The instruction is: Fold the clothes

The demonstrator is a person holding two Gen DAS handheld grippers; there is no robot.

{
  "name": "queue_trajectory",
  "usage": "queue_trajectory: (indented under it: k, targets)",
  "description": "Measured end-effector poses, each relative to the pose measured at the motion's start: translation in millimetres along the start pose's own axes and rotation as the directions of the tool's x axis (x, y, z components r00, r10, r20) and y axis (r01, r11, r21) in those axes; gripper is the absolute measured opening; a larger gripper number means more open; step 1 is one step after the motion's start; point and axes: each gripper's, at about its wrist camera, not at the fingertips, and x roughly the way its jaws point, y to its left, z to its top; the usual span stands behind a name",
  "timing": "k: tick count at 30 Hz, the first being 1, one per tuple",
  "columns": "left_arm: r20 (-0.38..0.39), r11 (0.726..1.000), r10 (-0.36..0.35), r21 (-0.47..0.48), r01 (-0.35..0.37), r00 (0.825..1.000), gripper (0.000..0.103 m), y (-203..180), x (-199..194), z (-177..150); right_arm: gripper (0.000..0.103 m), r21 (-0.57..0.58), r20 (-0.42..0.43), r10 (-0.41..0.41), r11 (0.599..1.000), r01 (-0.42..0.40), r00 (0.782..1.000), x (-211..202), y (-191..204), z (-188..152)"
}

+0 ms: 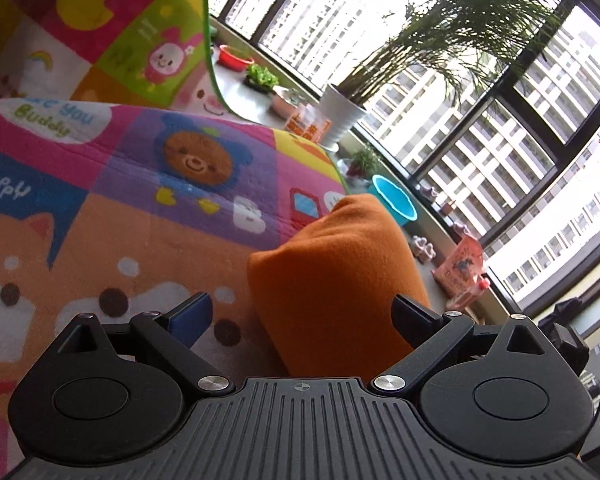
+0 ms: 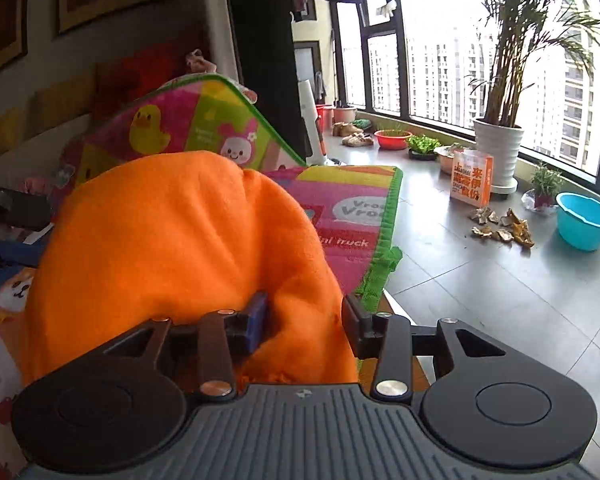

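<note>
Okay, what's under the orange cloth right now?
The orange cloth lies on the cartoon play mat, which shows all around it. Whatever sits beneath the bundle itself is covered.

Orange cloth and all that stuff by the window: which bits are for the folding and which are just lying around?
For the folding:
orange cloth
right tongs, fabric between the fingers
left tongs, wide open by the cloth
cartoon play mat underneath

Just lying around:
blue basin
red basin
palm in white pot
orange box
dried peels
</note>
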Motion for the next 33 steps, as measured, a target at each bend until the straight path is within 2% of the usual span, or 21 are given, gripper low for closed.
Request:
queue_trajectory:
  k: [4, 6, 8, 11, 15, 18, 20, 22, 25, 27, 30, 33]
  targets:
    - [0.021, 1.000, 0.006, -0.027, -0.006, 1.000, 0.100, 16.0, -7.2, -6.9, 0.042, 0.047, -0.060, 0.096, 0.995, -0.094, 0.994, 31.4, 27.3, 8.7]
    - [0.047, 0.999, 0.022, -0.048, -0.020, 0.999, 0.100, 27.6, -16.1, -5.2, 0.042, 0.032, -0.075, 0.123, 0.992, -0.121, 0.990, 19.3, 43.1, 0.7]
    - [0.081, 0.996, 0.065, -0.065, -0.059, 0.995, 0.100, 38.5, -27.6, -0.2, 0.042, 0.014, -0.088, 0.155, 0.988, -0.154, 0.984, 25.6, 68.3, 3.4]
    - [0.153, 0.985, 0.166, -0.081, -0.155, 0.974, 0.101, 54.9, -53.5, 5.5, 0.042, -0.012, -0.104, 0.207, 0.978, -0.209, 0.973, 42.5, 113.0, 9.9]
    - [0.195, 0.967, 0.237, -0.136, -0.213, 0.952, 0.101, 70.3, -86.4, -2.9, 0.043, -0.084, -0.093, 0.232, 0.967, -0.240, 0.968, 51.9, 166.6, 9.1]
    - [0.221, 0.952, 0.285, -0.176, -0.249, 0.933, 0.101, 81.1, -109.8, -9.9, 0.052, -0.151, -0.064, 0.226, 0.961, -0.233, 0.972, 48.1, 179.2, 9.5]
    - [0.211, 0.956, 0.269, -0.180, -0.233, 0.940, 0.101, 80.9, -111.4, -19.3, 0.062, -0.151, -0.058, 0.211, 0.964, -0.218, 0.976, 46.1, 166.9, 9.2]
    - [0.197, 0.961, 0.244, -0.181, -0.210, 0.949, 0.101, 78.5, -104.5, -25.4, 0.068, -0.137, -0.054, 0.192, 0.971, -0.197, 0.980, 43.3, 147.2, 8.1]
    - [0.180, 0.972, 0.192, -0.171, -0.161, 0.965, 0.103, 71.1, -81.3, -23.9, 0.069, -0.129, -0.041, 0.132, 0.982, -0.136, 0.990, 38.1, 121.2, 7.9]
    - [0.172, 0.978, 0.176, -0.142, -0.153, 0.969, 0.103, 61.9, -65.2, -20.1, 0.069, -0.141, -0.032, 0.085, 0.986, -0.088, 0.996, 36.5, 109.0, 9.1]
    - [0.164, 0.969, 0.244, -0.091, -0.232, 0.956, 0.103, 52.3, -45.5, -14.4, 0.069, -0.158, -0.032, 0.068, 0.985, -0.072, 0.997, 34.3, 96.2, 15.2]
    - [0.160, 0.960, 0.279, -0.068, -0.272, 0.947, 0.103, 56.6, -41.1, -11.7, 0.071, -0.142, 0.000, 0.120, 0.983, -0.119, 0.993, 21.7, 87.0, 33.9]
